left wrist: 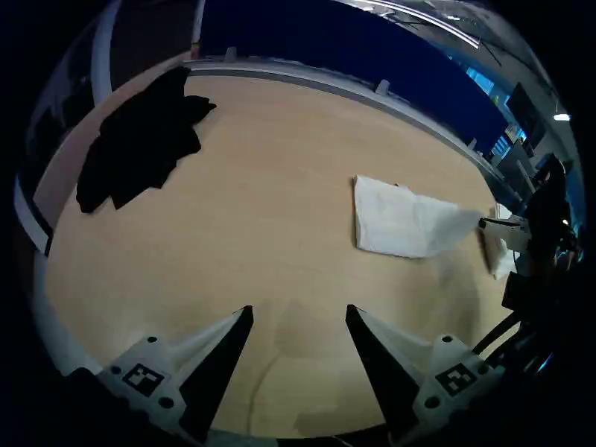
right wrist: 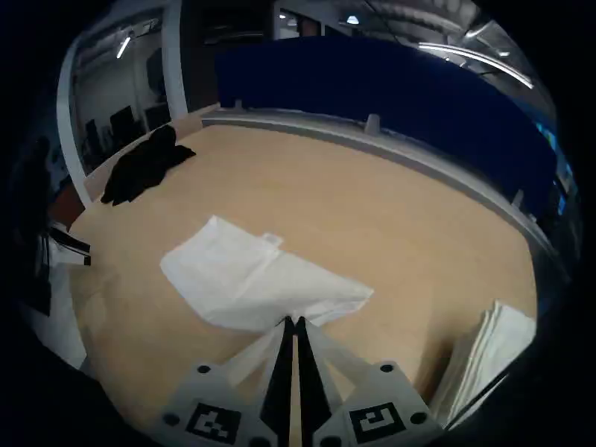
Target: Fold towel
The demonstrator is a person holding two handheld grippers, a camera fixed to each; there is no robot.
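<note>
One white towel [right wrist: 246, 287], one black cloth [right wrist: 145, 165], one folded stack [right wrist: 492, 350], one left claw [left wrist: 298, 308], one right claw [right wrist: 293, 320]

Entry: we recorded one white cloth towel [right wrist: 246, 279] on the light wooden tabletop [right wrist: 387, 216]. Most of it lay flat, with a soft crease across it and a small tab at its far edge. Its near corner tapered to a point, pinched between the closed fingers of the right gripper [right wrist: 291, 322]. In the left gripper view that end rose slightly off the wood.
</note>
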